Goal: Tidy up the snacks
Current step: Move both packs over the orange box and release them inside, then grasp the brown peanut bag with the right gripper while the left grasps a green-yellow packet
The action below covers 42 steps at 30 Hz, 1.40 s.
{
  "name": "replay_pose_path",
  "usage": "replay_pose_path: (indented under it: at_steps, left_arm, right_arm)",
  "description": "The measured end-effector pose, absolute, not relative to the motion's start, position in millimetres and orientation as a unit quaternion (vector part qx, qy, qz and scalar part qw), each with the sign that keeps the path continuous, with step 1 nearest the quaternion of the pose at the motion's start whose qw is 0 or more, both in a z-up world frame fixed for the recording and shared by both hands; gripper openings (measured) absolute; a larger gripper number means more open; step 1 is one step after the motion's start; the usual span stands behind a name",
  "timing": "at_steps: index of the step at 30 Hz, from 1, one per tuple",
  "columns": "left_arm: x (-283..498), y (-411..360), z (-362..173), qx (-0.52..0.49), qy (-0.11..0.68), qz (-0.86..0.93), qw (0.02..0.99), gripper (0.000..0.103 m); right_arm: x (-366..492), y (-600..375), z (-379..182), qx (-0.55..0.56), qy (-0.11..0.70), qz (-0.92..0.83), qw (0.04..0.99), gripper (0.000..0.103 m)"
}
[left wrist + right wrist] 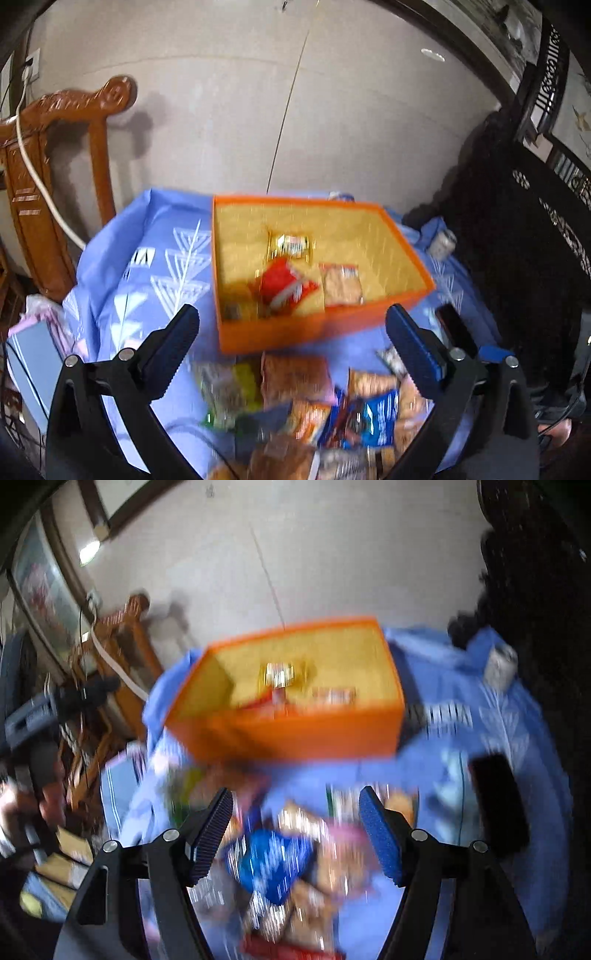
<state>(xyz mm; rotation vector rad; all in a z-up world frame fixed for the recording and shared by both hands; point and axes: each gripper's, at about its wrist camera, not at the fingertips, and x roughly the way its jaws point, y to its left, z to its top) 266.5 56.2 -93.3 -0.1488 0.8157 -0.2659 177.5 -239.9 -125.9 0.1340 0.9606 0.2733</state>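
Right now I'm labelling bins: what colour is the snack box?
Orange box, yellow lining; clearest in the left wrist view.

On the tabletop [122, 266] the box [280, 332] stands at the back, with three packets [288, 284] in it. The snack pile [314, 413] lies in front of the box. A chair [55, 155] stands behind the tabletop, left. A phone [498, 801] lies right of the pile.
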Motion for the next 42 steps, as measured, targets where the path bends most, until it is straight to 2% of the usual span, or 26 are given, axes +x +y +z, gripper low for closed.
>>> replay_pose_path:
  at_steps: [5, 8, 16, 20, 24, 32, 36, 42]
  left_arm:
    - [228, 67, -109, -0.077, 0.415, -0.117, 0.899, 0.099]
    - [211, 75, -116, -0.079, 0.424, -0.107, 0.896, 0.099]
    - [183, 96, -119, -0.076, 0.432, -0.081, 0.895, 0.099]
    - [180, 105, -120, -0.079, 0.434, -0.068, 0.895, 0.099]
    - [179, 106, -124, -0.074, 0.439, -0.066, 0.893, 0.099]
    - [196, 88, -150, -0.044, 0.451, -0.071, 0.889, 0.099]
    - [229, 76, -178, -0.023, 0.474, -0.081, 0.876, 0.099]
    - [276, 79, -223, -0.049, 0.512, -0.069, 0.855, 0.099]
  right_arm:
    - [142, -243, -166, 0.073, 0.502, 0.120, 0.853, 0.071]
    - [133, -240, -192, 0.071, 0.528, 0.111, 0.839, 0.065]
    - [139, -224, -246, 0.068, 0.568, 0.104, 0.814, 0.060]
    - [146, -225, -266, 0.069, 0.585, 0.089, 0.803, 0.053]
    - [144, -220, -265, 0.046, 0.576, 0.090, 0.811, 0.043]
    - [126, -236, -226, 0.038, 0.536, 0.035, 0.842, 0.042]
    - [118, -237, -196, 0.048, 0.505, 0.046, 0.861, 0.042]
    - [127, -227, -164, 0.054, 0.482, 0.061, 0.872, 0.042]
